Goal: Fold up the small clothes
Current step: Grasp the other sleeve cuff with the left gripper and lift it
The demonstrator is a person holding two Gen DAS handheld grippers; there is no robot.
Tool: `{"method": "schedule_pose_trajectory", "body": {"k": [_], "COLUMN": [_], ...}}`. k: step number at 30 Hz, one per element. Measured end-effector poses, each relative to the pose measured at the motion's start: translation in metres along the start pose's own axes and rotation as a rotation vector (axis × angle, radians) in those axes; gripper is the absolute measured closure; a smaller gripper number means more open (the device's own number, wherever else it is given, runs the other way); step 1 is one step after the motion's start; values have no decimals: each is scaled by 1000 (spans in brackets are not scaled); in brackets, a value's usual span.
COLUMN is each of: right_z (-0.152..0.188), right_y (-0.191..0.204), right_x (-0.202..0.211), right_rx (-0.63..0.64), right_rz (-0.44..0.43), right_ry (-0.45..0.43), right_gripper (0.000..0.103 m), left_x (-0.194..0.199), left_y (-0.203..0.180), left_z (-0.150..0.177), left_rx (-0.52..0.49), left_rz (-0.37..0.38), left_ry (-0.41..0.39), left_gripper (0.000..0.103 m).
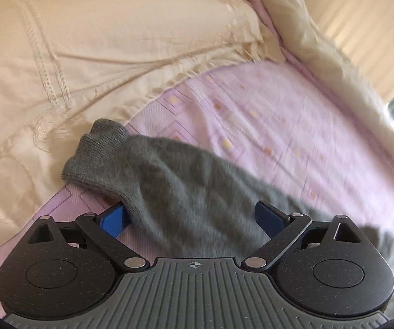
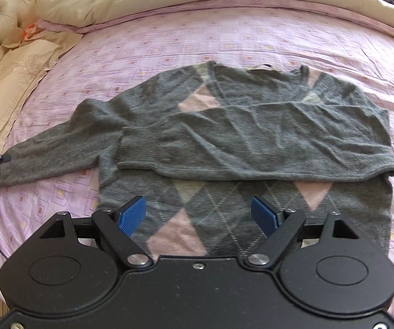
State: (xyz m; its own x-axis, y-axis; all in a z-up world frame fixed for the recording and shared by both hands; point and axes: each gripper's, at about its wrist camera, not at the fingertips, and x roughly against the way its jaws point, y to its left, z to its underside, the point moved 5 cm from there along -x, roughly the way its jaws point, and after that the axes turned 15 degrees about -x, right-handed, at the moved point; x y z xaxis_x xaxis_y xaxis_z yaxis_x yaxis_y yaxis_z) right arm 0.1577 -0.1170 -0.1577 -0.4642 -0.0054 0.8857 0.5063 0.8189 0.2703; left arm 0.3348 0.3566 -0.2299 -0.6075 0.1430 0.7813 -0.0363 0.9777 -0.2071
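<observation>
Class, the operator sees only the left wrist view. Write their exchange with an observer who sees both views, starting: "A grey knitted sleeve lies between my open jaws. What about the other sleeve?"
Observer: The other sleeve is folded across the chest of the grey argyle knitted sweater, with its ribbed cuff towards your side.
Operator: Is the body flat?
Observer: Yes, it is spread front up on the pink patterned bedsheet, lightly wrinkled.
Operator: Where is the right gripper?
Observer: Over the sweater's lower front, jaws open, holding nothing.
</observation>
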Motion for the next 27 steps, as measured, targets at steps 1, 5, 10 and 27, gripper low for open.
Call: {"method": "schedule_pose_trajectory", "body": {"k": [1,5,10,27], "right_z": [1,3,5,12], "right_y": [3,11,13,-23], "right_x": [0,1,2,14], "right_rx": [6,22,19,-10], "right_rz": [-4,-17,-29,-102], "right_ry": [2,6,11,7], "right_gripper": [18,18,18,18], "left_x": [-1,-1,0,109], "left_y": [5,19,26,-164], "left_z": [-3,-9,-10,-44], "left_rx": [36,143,138,-235], "left_rz": [9,-27,-49,156], "left_ry": [-6,-5,24,-213], "left_gripper": [11,54,91,95]}}
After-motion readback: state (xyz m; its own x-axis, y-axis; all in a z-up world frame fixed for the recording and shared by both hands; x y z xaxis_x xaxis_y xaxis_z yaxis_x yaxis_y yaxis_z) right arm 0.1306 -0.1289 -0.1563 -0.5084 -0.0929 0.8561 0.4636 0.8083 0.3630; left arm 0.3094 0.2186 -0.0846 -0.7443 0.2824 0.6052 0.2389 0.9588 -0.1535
